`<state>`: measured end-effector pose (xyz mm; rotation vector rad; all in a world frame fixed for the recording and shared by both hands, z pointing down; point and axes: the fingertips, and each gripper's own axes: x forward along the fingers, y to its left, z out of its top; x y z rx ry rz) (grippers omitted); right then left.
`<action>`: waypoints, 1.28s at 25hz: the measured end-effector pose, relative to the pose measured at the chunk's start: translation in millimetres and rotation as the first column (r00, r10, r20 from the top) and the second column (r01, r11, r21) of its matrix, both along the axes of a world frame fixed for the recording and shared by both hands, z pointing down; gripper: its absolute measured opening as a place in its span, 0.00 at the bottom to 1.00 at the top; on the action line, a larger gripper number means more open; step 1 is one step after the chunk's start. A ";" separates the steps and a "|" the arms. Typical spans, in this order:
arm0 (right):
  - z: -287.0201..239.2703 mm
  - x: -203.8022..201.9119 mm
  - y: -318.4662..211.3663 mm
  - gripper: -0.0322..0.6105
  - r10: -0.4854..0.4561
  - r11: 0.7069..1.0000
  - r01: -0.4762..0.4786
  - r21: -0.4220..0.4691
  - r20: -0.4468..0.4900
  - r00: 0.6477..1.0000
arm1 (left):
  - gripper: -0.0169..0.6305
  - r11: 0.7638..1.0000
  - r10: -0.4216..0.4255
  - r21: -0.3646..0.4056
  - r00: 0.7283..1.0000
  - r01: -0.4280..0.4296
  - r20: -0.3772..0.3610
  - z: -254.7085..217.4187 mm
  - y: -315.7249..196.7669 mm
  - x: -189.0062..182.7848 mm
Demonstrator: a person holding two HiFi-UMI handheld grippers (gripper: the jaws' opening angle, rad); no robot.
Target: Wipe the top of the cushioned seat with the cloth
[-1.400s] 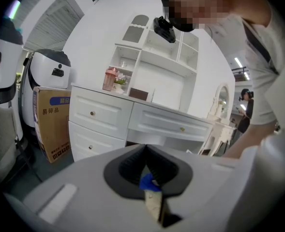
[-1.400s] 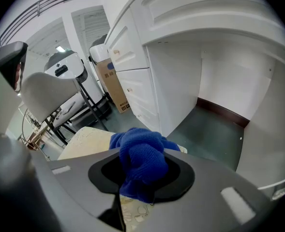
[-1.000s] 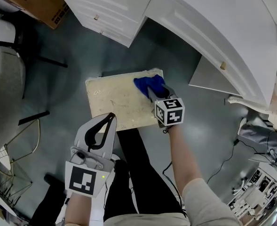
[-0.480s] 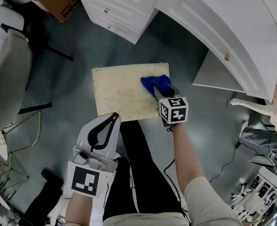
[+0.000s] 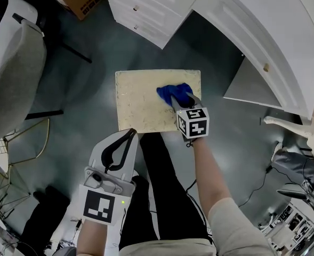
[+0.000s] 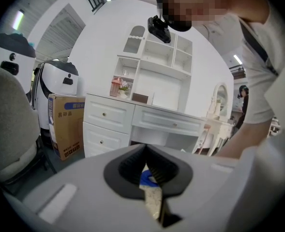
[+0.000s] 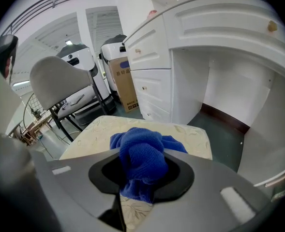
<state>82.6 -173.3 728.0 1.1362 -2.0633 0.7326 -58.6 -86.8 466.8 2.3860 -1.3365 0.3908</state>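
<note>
my r gripper (image 5: 179, 103) is clamped on the blue cloth (image 5: 172, 93), which sits bunched on the cushioned seat (image 5: 138, 100) near its r edge. l gripper (image 5: 129, 136) has jaws together, empty, at the near edge. white desk (image 5: 242, 20) is close past the far side. grey chair (image 5: 13, 73) is well left, w/ bare floor (image 5: 87, 89) between.

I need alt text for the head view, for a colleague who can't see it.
From above: the right gripper holds a blue cloth on the right half of the cream seat. The left gripper, shut and empty, hovers by the seat's near edge; white drawers stand beyond.
</note>
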 end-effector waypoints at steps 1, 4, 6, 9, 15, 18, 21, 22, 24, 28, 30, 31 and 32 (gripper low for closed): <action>-0.1 -8.0 1.2 0.24 -0.009 1.000 0.009 -0.001 0.004 1.000 | 0.03 1.000 -0.009 0.001 1.000 0.009 -0.001 -0.4 1.1 -4.1; -0.3 -33.6 5.3 0.24 -0.036 0.999 0.036 -0.004 0.021 0.999 | 0.03 0.999 -0.031 0.008 1.000 0.031 -0.001 -2.5 4.2 -15.5; -0.3 -50.9 8.0 0.24 -0.056 0.998 0.056 -0.006 0.030 0.998 | 0.03 0.999 -0.045 0.009 0.999 0.045 -0.001 -3.4 6.4 -23.2; 0.2 -77.2 12.5 0.24 -0.088 0.996 0.088 -0.007 0.039 0.995 | 0.03 0.998 -0.067 0.012 0.998 0.067 0.002 -4.1 10.3 -34.8; -0.7 -121.7 20.7 0.24 -0.134 0.991 0.135 -0.005 0.055 0.989 | 0.03 0.994 -0.106 0.008 0.994 0.106 0.008 -3.8 21.2 -56.6; -0.2 -142.9 26.0 0.24 -0.167 0.986 0.168 -0.006 0.063 0.984 | 0.03 0.992 -0.128 0.008 0.992 0.128 0.010 -3.5 25.6 -66.7; -0.8 -165.8 33.3 0.24 -0.210 0.977 0.211 -0.008 0.069 0.975 | 0.03 0.989 -0.149 0.007 0.989 0.148 0.013 -4.5 30.0 -76.4; -1.1 -173.8 35.8 0.24 -0.223 0.974 0.224 -0.008 0.072 0.972 | 0.03 0.988 -0.156 0.007 0.988 0.156 0.013 -4.9 31.5 -80.0; -1.0 -188.3 40.8 0.24 -0.250 0.968 0.251 -0.008 0.076 0.965 | 0.03 0.985 -0.172 0.006 0.985 0.171 0.012 -5.0 34.5 -86.2; -0.5 -206.8 48.7 0.24 -0.307 0.951 0.308 -0.009 0.063 0.950 | 0.03 0.981 -0.193 0.009 0.981 0.193 0.010 -6.4 38.3 -93.0; -0.6 -210.6 50.3 0.24 -0.327 0.945 0.328 -0.008 0.052 0.944 | 0.03 0.980 -0.196 0.014 0.980 0.196 0.011 -7.9 39.8 -94.4; -0.9 -210.9 50.4 0.24 -0.331 0.943 0.331 -0.009 0.051 0.942 | 0.03 0.981 -0.195 0.017 0.981 0.195 0.012 -8.7 40.5 -94.4; -1.3 -210.3 50.6 0.25 -0.330 0.944 0.331 -0.010 0.054 0.943 | 0.03 0.981 -0.193 0.019 0.981 0.193 0.014 -9.5 41.3 -93.9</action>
